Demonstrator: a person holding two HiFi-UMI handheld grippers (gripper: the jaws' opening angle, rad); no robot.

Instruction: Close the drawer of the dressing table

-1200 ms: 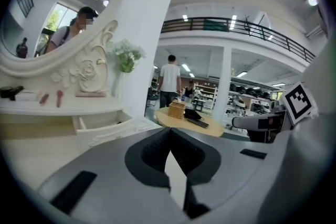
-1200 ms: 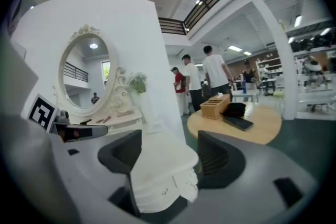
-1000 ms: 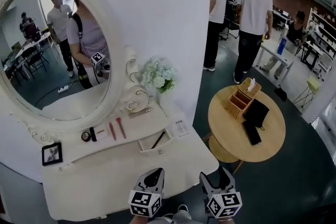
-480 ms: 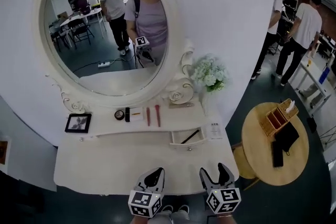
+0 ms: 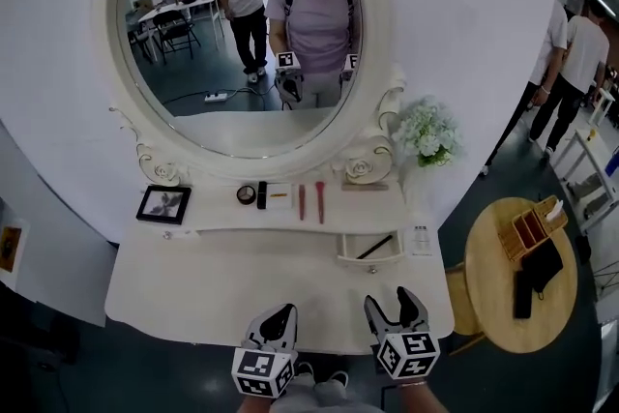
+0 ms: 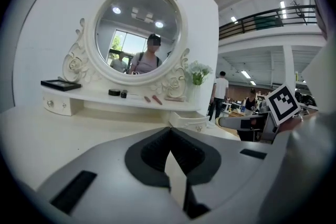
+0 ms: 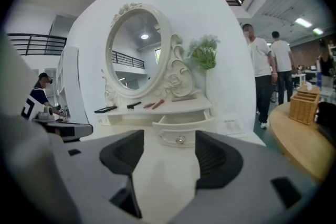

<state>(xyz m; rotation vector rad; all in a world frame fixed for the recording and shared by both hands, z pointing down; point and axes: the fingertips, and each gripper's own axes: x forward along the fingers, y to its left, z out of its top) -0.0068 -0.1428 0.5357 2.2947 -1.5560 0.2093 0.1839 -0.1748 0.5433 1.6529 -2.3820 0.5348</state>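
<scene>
Drawer (image 5: 370, 249) stands pulled out from the right end of the shelf of a white dressing table (image 5: 222, 280), below an oval mirror (image 5: 242, 44); a slim dark stick lies slantwise inside it. From the head view, both grippers hang side by side at the near edge of the tabletop, pointing towards the mirror, apart from the drawer. The left gripper (image 5: 279, 314) has its jaws together. The right gripper (image 5: 390, 303) has its jaws wide and closing, with nothing between them. On the shelf sit a framed picture (image 5: 163, 204), a round compact (image 5: 247, 194) and two red brushes (image 5: 310, 201); white flowers (image 5: 426, 132) stand at the right. A round wooden table (image 5: 503, 300) to the right carries a compartmented wooden box (image 5: 535, 225).

From the left gripper view, the left gripper (image 6: 169, 131) shows its pads meeting at the tips, over bare tabletop; the drawer (image 6: 188, 120) lies ahead to the right.

From the right gripper view, the right gripper (image 7: 168, 148) frames the drawer (image 7: 181, 131) and its knob (image 7: 180, 139) straight ahead, with clear tabletop between.
</scene>
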